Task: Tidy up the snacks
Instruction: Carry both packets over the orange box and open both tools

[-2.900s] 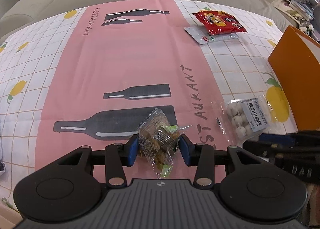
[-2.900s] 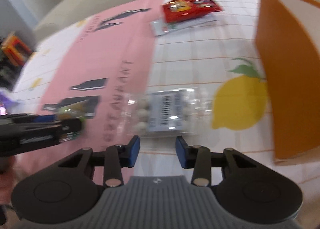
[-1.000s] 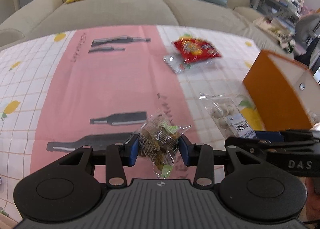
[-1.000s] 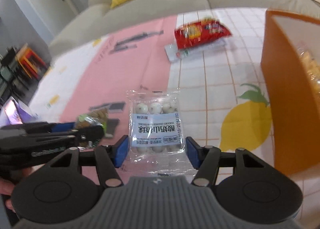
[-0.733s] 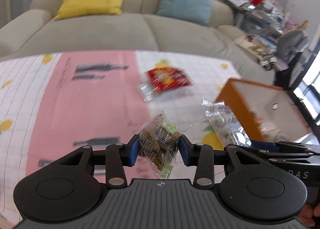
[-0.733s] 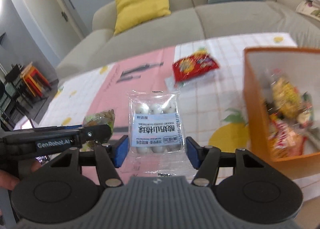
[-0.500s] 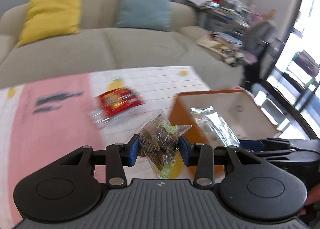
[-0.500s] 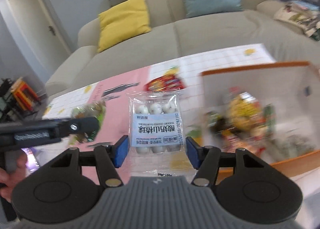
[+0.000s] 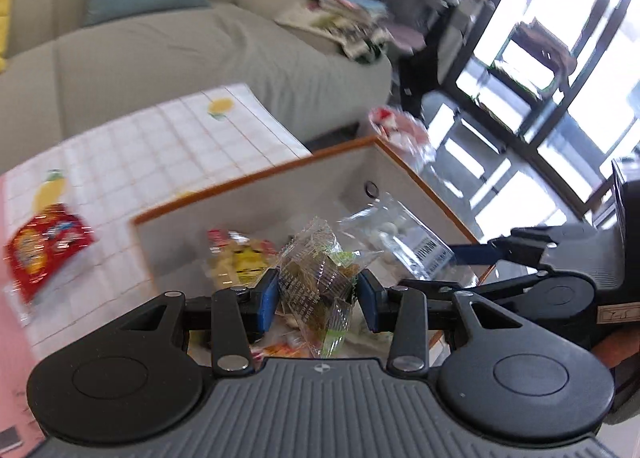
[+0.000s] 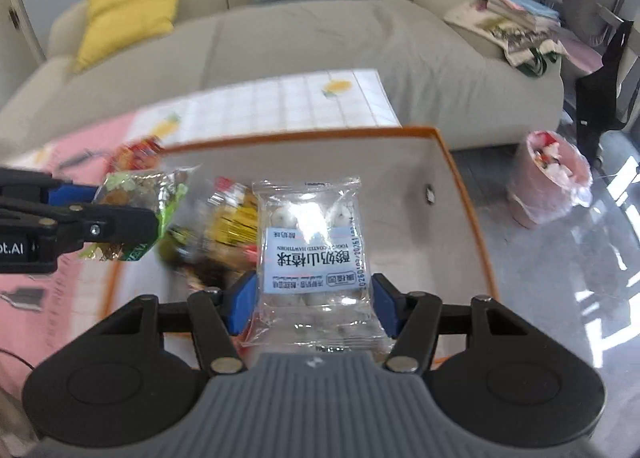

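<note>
My left gripper [image 9: 318, 300] is shut on a clear bag of small green-wrapped snacks [image 9: 320, 278] and holds it above the orange box [image 9: 256, 178]. My right gripper [image 10: 312, 300] is shut on a clear packet of white yogurt hawthorn balls [image 10: 312, 254], also held above the box [image 10: 460, 186]. Each gripper shows in the other's view: the right one [image 9: 472, 254] with its packet [image 9: 400, 234], and the left one [image 10: 120, 226] with its bag [image 10: 136, 194]. The box holds several snack packets [image 9: 240, 254].
A red snack bag [image 9: 40, 254] lies on the lemon-print tablecloth [image 9: 160, 146] left of the box. A beige sofa [image 10: 320, 42] stands behind the table. A pink bin [image 10: 548, 182] stands on the floor to the right.
Both grippers have lifted their packets off the table and swung right, from beside the orange box to over its open top.
</note>
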### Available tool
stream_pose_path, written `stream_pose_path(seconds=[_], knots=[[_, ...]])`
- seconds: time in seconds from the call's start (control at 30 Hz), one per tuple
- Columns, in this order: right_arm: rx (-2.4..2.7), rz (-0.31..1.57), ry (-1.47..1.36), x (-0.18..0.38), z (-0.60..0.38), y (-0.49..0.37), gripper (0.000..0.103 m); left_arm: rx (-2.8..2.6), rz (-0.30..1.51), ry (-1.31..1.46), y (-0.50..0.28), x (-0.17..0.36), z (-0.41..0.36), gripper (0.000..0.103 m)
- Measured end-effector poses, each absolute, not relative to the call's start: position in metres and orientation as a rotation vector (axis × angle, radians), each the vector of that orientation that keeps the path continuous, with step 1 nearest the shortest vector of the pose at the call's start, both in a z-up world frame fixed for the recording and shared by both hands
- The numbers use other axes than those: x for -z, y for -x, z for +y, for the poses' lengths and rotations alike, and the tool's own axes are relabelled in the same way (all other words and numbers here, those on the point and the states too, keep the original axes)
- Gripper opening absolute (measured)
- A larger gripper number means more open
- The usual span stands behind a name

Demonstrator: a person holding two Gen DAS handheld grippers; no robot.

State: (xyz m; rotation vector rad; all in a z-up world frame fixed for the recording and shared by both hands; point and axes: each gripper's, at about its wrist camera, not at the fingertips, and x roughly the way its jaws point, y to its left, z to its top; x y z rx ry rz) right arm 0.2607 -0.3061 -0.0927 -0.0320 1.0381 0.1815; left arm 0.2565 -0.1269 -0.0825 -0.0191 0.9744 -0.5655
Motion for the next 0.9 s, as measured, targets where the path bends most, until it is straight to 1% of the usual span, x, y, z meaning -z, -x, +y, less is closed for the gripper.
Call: stream_pose_path(seconds=[0.23, 0.4, 0.63, 0.8, 0.9], knots=[[-0.192, 1.149, 0.071, 0.127, -0.323, -0.292, 0.059, 0.584, 1.097, 0.022, -0.294, 0.123, -0.16, 0.047], [-0.198, 1.205, 0.076, 0.149, -0.327, -0.306, 0.059, 0.577, 1.12, -0.049, -0.31, 0.141, -0.175, 0.047], [-0.211, 1.232, 0.075, 0.163, -0.325, -0.315, 0.059, 0.564, 1.175, -0.069, -0.318, 0.164, -0.184, 0.047], [-0.223, 1.241, 0.106, 0.165, -0.321, -0.319, 0.06, 0.558, 1.194, -0.049, -0.321, 0.165, -0.182, 0.05], [-0.216, 1.242, 0.106, 0.164, -0.321, -0.322, 0.06, 0.555, 1.198, -0.044, -0.322, 0.161, -0.183, 0.054]])
